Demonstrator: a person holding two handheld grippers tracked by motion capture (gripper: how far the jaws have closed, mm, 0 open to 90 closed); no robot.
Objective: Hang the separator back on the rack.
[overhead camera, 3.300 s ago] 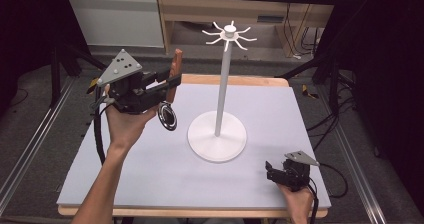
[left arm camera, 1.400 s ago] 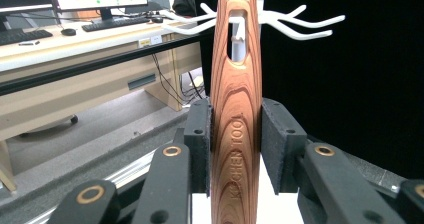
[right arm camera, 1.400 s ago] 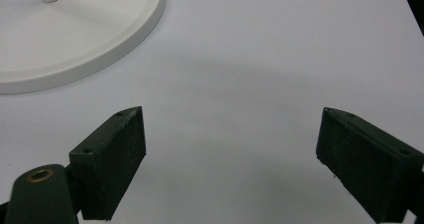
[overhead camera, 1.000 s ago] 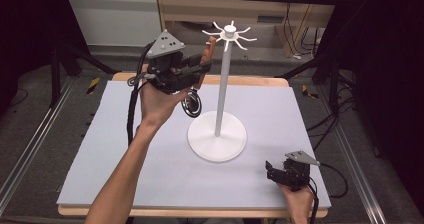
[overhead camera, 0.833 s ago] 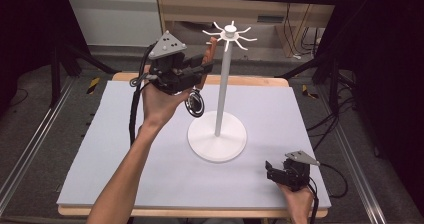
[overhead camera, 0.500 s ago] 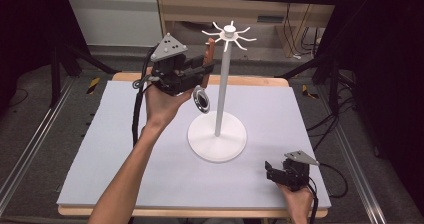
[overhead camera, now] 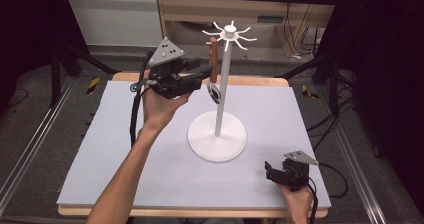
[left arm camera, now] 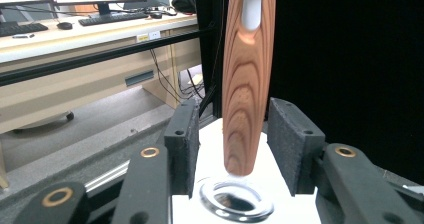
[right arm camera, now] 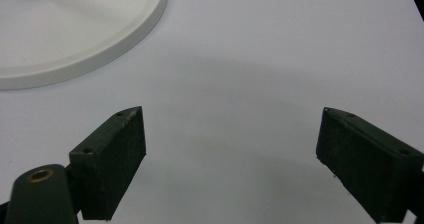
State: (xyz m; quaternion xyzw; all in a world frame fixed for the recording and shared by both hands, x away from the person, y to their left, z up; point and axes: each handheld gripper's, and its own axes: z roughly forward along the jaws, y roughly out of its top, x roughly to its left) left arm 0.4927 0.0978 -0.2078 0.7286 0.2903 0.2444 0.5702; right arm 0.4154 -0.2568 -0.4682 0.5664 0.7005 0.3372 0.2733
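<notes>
Wooden-handled utensil (left arm camera: 245, 84) hangs on stand hook (overhead camera: 216, 34) btwn just-opened left tool (left arm camera: 235, 149) jaws, untouched.

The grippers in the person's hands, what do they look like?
Both are black. The left gripper has a grey three-cornered plate on top and a black cable trailing down by the forearm. Its two jaws carry flat, dark, foam-like pads with small holes, and brass-coloured rings sit in the arms below them. The right gripper looks the same, only farther off. No sleeves show on the forearms.
</notes>
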